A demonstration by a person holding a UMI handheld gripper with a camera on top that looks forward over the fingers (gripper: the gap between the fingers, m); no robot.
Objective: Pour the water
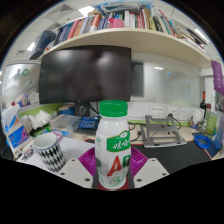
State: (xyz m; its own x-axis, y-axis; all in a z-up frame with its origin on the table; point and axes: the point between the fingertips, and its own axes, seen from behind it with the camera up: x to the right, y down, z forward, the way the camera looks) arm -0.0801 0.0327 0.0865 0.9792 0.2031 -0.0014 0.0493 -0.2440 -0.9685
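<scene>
Bottle (pixel 114 146) first: it sits upright between my fingers (pixel 88 160), green cap still on. Both pads seem to press its sides, so I think my gripper (pixel 114 165) is holding it. I am at the carry step, I guess. A cup (pixel 47 147) with a zigzag sleeve stands to the left on the desk (pixel 170 158), well apart from the bottle. Next I must bring the bottle over the cup and tip it slowly. My gripper points level, toward the dark screen (pixel 85 75).

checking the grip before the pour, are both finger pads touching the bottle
Touching. In the gripper view, the purple pads sit flush against both sides of the white green-capped bottle, no gap visible, so the gripper is clamped on it.
</scene>
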